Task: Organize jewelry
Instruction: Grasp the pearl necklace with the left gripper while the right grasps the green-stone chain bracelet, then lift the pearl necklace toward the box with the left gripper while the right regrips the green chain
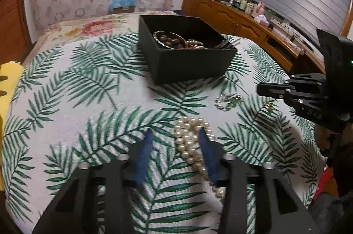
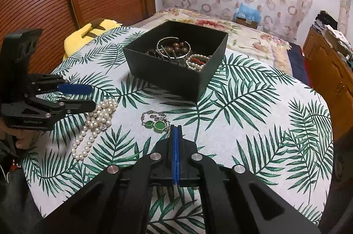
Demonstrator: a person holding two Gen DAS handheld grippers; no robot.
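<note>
A black open box (image 1: 192, 64) (image 2: 176, 77) stands on the leaf-print table and holds bracelets, brown beads and pearls. A pearl necklace (image 1: 189, 141) (image 2: 97, 121) lies in a heap on the cloth. My left gripper (image 1: 174, 134) (image 2: 92, 97) is open just above it, its right finger over the pearls. A silver bracelet with green stones (image 1: 228, 100) (image 2: 157, 122) lies near the necklace. My right gripper (image 2: 175, 129) (image 1: 260, 89) is shut and empty, its tip right behind the green bracelet. A small gold piece (image 1: 269, 104) lies below it.
The leaf-print tablecloth (image 2: 253, 123) covers the table. A yellow plush (image 2: 94, 29) lies at the far left edge. A bed with a floral cover (image 2: 242, 35) lies behind, and a wooden sideboard (image 1: 242, 22) with clutter stands to the right.
</note>
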